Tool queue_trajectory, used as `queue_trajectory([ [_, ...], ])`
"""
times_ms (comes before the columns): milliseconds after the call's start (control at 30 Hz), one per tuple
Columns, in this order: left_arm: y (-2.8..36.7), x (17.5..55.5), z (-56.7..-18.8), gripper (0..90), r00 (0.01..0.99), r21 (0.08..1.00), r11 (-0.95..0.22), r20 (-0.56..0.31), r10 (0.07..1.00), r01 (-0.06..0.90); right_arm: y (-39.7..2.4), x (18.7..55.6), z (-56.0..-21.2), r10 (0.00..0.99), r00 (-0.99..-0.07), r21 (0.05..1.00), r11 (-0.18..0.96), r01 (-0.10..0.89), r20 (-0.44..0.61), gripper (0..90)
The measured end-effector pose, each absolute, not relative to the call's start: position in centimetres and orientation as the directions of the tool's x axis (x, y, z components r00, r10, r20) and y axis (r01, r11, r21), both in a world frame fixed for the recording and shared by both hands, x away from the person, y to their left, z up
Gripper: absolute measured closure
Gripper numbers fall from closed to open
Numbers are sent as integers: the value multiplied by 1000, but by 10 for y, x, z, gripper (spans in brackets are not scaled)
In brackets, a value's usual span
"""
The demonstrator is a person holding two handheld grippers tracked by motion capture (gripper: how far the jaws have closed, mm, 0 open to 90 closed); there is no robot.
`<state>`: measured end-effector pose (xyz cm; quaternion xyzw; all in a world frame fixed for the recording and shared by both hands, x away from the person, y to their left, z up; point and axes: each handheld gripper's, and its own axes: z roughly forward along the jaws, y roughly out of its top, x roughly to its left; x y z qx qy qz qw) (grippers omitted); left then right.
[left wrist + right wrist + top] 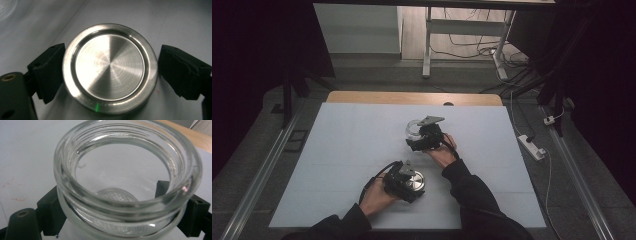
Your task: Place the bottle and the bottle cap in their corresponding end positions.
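A round brushed-metal lid (110,67) lies flat on the white table cover (347,150), near the front edge of the high view (417,181). My left gripper (110,68) straddles it: the left jaw sits against the rim and a thin gap shows at the right jaw, so it stands open. In the high view the left gripper (408,184) rests at the lid's left side. Farther back, a clear glass jar (125,177) with a threaded mouth stands upright and uncapped (413,129). My right gripper (108,195) hugs its body from both sides, low down; in the high view it (424,137) reaches in from the jar's right.
The table's wooden far edge (412,97) shows beyond the white cover. On the floor to the right lie a power strip (532,146) and cables. A white desk frame (428,45) stands behind the table. Dark curtains hang at both sides.
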<state>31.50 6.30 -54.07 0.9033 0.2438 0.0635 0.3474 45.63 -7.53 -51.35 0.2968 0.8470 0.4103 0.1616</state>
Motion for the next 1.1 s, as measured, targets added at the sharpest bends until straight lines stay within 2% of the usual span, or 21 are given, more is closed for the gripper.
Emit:
queue_trajectory([
  [433, 77, 312, -529, 20, 861, 697, -590, -79, 502, 408, -77, 450, -508, 621, -783, 778, 501, 379, -18, 12],
  [1100, 115, 311, -513, 0, 842, 731, -507, -171, 512, 457, -95, 421, -495, 616, -788, 793, 482, 372, -5, 0],
])
